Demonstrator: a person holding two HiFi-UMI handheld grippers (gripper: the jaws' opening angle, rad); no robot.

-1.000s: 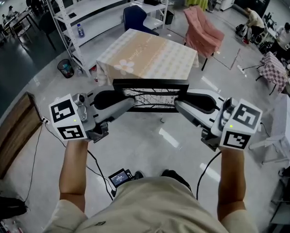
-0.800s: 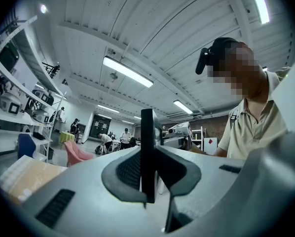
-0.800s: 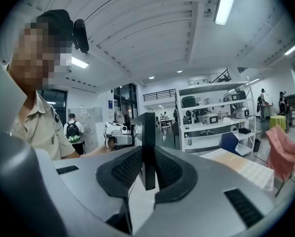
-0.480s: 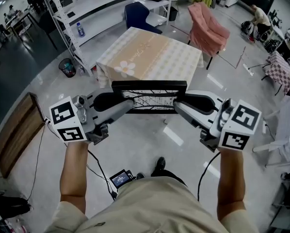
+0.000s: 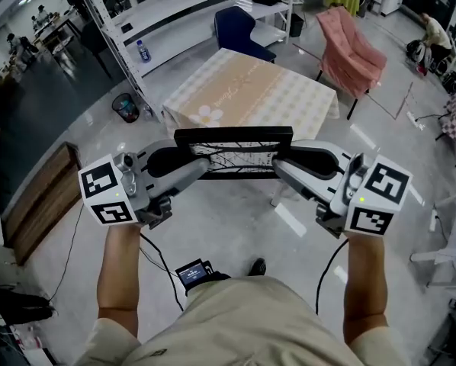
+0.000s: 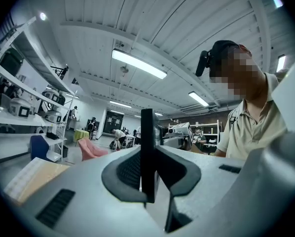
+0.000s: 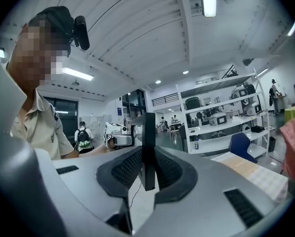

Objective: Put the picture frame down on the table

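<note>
The left gripper [image 5: 188,165] was closed on the left end of the frame [image 5: 233,152]. In the left gripper view the thin black edge of the frame stood upright, pressed between the two dark pads [image 6: 125,169]. The right gripper [image 5: 283,166] was closed in the same way on the right end, and the right gripper view showed the black edge clamped between its pads [image 7: 171,171]. Both grippers pointed inward, toward each other, and each carried its cube [image 5: 107,189] with square markers at the outer end.

The frame hung in the air on the near side of the table [image 5: 251,90], between the table and the person. It did not touch the table. Its long side lay across, from one gripper to the other, and under it was only the grey floor [image 5: 236,219]. The frame had a black border around a white picture with dark branches.

The table was covered with a beige cloth [image 5: 213,114] that had a white flower near the near-left corner. Behind the table stood a blue chair [image 5: 239,29], and to the right of the table a pink chair [image 5: 351,52]. To the left of the table were white shelves [image 5: 175,14] with a bottle [image 5: 142,50] on them. A bin [image 5: 126,107] stood on the floor near the table's left corner. A wooden board [image 5: 37,204] lay well apart from the table, further left.
</note>
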